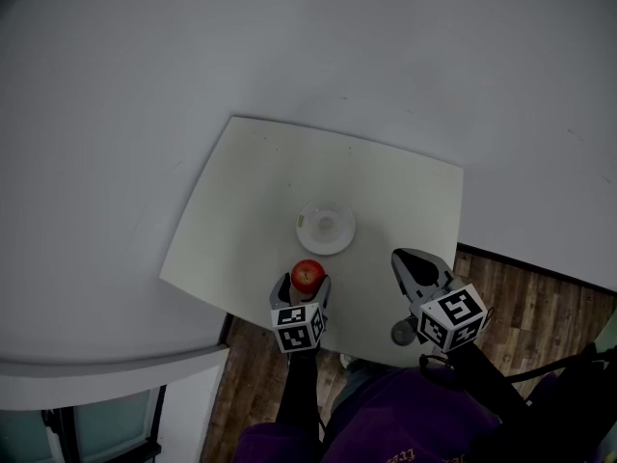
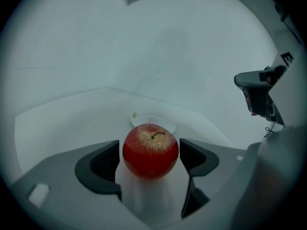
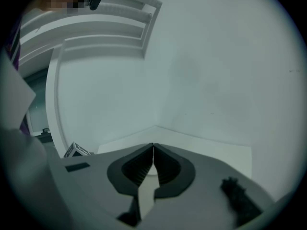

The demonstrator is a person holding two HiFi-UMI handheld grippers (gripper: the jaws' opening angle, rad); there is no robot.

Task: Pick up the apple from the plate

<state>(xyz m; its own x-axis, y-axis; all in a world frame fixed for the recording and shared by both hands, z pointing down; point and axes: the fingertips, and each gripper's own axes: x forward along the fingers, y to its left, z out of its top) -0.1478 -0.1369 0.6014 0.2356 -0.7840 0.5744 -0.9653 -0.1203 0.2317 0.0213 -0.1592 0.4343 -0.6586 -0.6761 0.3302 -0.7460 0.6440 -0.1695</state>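
Observation:
A red apple (image 1: 308,275) with a yellowish top sits between the jaws of my left gripper (image 1: 305,284), which is shut on it near the table's front edge. The left gripper view shows the apple (image 2: 150,151) filling the gap between both dark pads (image 2: 103,164), stem up. The small white plate (image 1: 325,228) lies bare just beyond the apple, and its rim (image 2: 140,119) peeks out behind the fruit. My right gripper (image 1: 406,258) hovers over the table's front right part, shut with nothing in it; its jaws (image 3: 153,148) meet in a thin line.
The pale table (image 1: 251,201) stands in a corner of white walls. Wooden floor (image 1: 525,302) shows to the front right. A white ledge (image 1: 96,355) runs along the lower left. The right gripper (image 2: 259,92) appears at the right of the left gripper view.

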